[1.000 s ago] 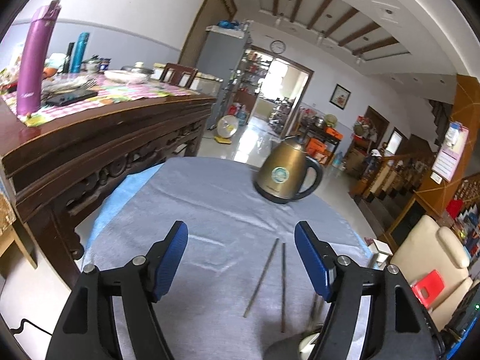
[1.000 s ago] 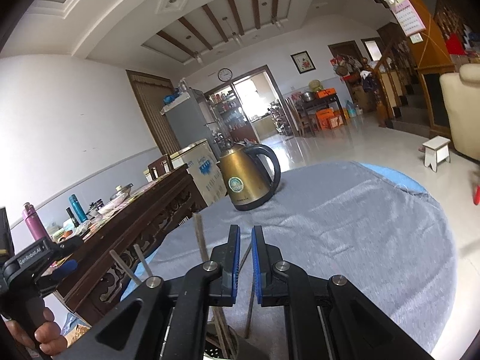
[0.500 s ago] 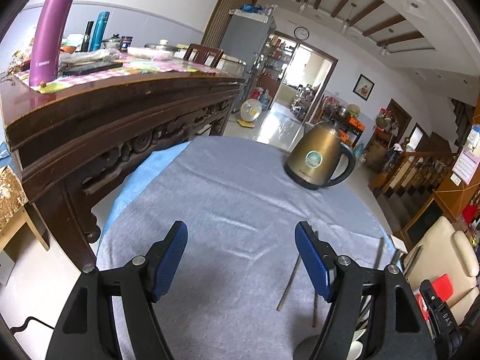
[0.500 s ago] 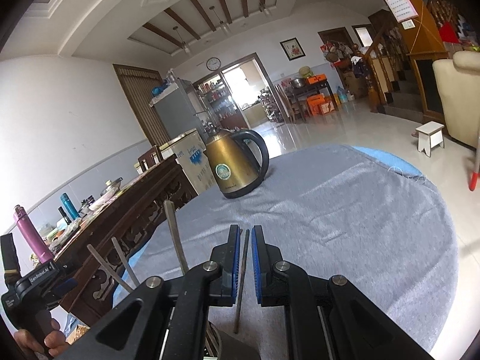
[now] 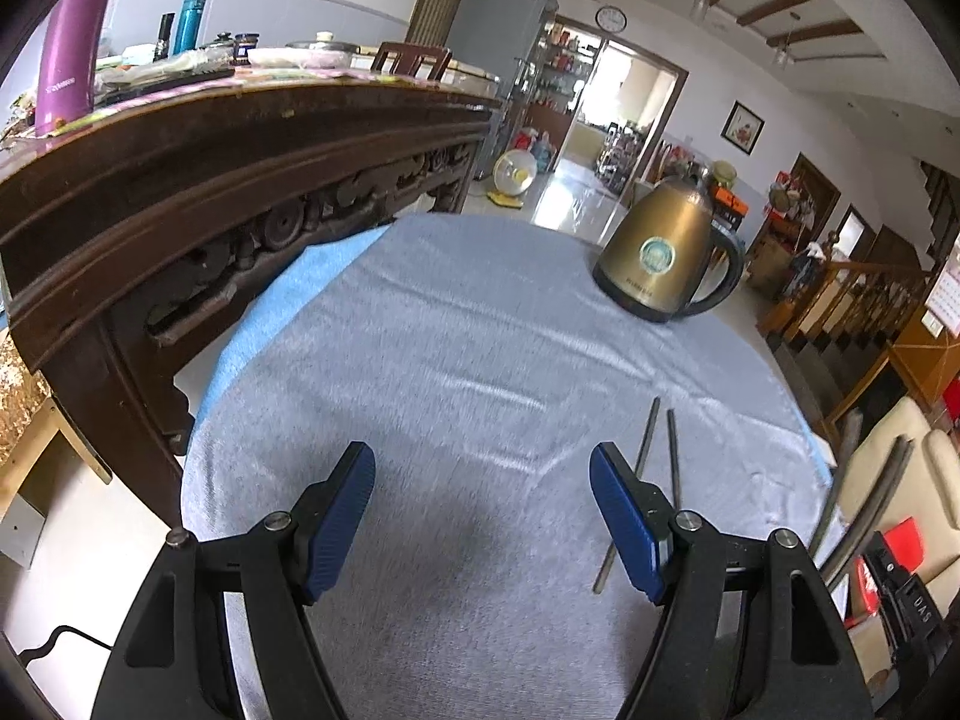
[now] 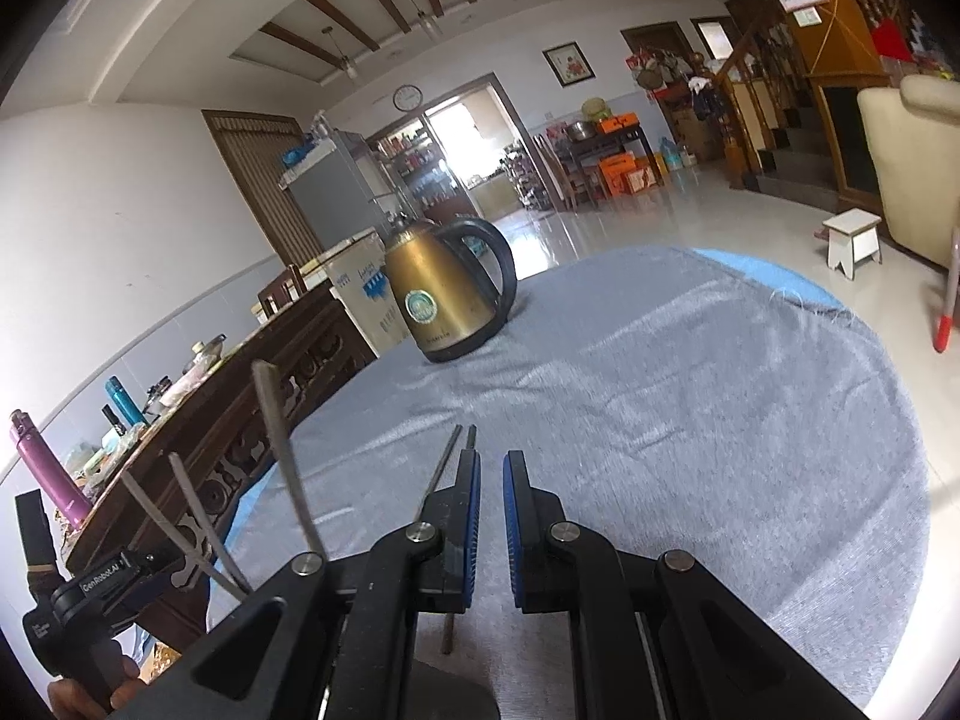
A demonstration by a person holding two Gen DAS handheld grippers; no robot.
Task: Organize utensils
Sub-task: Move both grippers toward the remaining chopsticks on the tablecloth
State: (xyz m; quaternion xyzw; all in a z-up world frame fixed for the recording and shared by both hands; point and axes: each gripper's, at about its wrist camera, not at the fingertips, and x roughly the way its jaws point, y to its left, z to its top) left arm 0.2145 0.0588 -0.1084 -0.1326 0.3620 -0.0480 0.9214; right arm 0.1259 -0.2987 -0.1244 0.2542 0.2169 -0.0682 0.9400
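Probably home: kettle [image 5: 663, 252], fridge [image 5: 498, 42]

Chopsticks [image 5: 657, 450], 2, slim dark metal: flat on the grey-clothed tabletop [image 5: 456, 372], side by side, near-parallel. Further metal sticks [image 6: 282, 450] upright, tilted, at the near edge.

— Was it bright enough? — Yes, daylight poured through the far doorway [image 5: 624, 102], blown out white, and glared off the floor tiles [image 6: 690, 210]. — Any blur? — The grey tablecloth [image 5: 480, 360] smeared slightly, with pale sheen streaks. Both fisheye views bent the walls and went black at the corners. Shadows stayed soft.
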